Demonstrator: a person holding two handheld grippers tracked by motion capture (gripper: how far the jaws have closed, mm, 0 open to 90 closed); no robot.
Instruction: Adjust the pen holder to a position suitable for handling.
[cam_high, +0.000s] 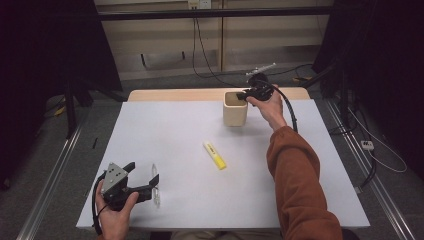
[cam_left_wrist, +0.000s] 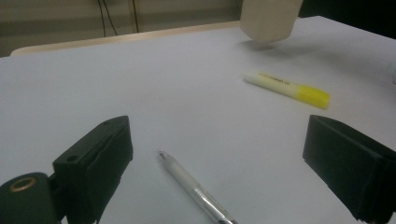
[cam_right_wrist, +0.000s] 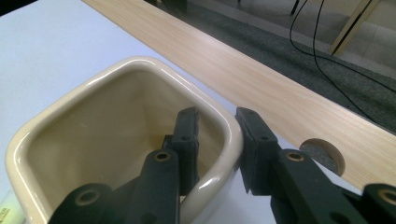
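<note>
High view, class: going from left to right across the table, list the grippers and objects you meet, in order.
Left gripper → clear pen → yellow highlighter → cream cup → right gripper, clamped on the cup's far right wall.

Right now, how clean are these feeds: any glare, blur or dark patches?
High view: dim, both side margins black, white table evenly lit. Left gripper view: jaws soft, clear pen and highlighter readable. Right gripper view: glossy highlight along the cup rim, jaws slightly blurred.
</note>
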